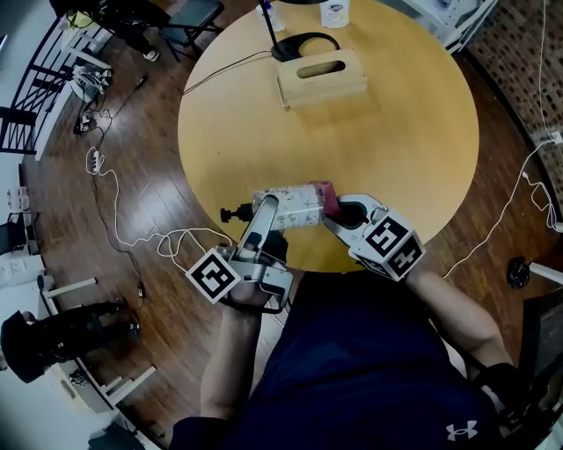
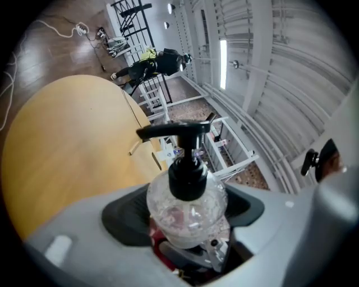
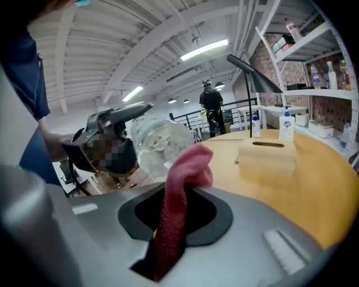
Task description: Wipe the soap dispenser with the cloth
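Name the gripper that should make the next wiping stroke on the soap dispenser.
Right. The right gripper has its jaws shut on the pink cloth, which is at the base end of the soap dispenser. The left gripper is busy clamping the dispenser sideways.

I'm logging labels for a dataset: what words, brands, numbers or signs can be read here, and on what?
No words are legible.
Soap dispenser: label print blurred.
White container at the table far edge: label too small.
Marker cubes: black-and-white squares, no letters.
Dark clothing: white logo, no words.
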The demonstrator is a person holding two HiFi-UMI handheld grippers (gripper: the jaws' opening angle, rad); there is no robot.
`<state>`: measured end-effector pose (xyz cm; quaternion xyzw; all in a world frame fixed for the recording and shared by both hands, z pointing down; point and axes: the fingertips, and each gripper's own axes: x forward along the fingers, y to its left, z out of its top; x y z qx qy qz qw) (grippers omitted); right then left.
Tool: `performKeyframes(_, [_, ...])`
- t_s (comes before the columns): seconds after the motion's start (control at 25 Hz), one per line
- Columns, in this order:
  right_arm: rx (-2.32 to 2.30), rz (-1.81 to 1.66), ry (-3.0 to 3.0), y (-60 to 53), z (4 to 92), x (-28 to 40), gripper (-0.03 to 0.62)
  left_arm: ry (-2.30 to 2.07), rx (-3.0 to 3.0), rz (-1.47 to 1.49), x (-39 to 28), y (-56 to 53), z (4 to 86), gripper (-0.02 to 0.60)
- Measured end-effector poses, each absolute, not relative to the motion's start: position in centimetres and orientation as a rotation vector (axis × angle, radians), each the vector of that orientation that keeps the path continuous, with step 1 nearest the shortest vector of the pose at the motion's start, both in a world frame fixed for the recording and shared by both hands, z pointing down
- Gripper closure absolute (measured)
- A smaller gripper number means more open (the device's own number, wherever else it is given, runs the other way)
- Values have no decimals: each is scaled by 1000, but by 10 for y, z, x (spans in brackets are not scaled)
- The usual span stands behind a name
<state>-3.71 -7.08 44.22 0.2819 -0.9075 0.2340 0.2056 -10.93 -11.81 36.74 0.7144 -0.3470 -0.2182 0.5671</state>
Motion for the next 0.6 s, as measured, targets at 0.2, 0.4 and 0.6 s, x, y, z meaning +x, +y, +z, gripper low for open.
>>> performKeyframes(0.2, [701, 763, -2512, -37, 459, -36, 519, -918, 1735, -406, -106, -126, 396, 218])
performKeyframes(0.4, [721, 870, -2523, -32, 460, -14, 519, -1060, 1757, -240, -111, -136, 446, 218])
performKeyframes(0.6, [984, 1100, -2435, -72, 469, 32, 519, -1200, 1760, -89, -115, -143, 474, 218])
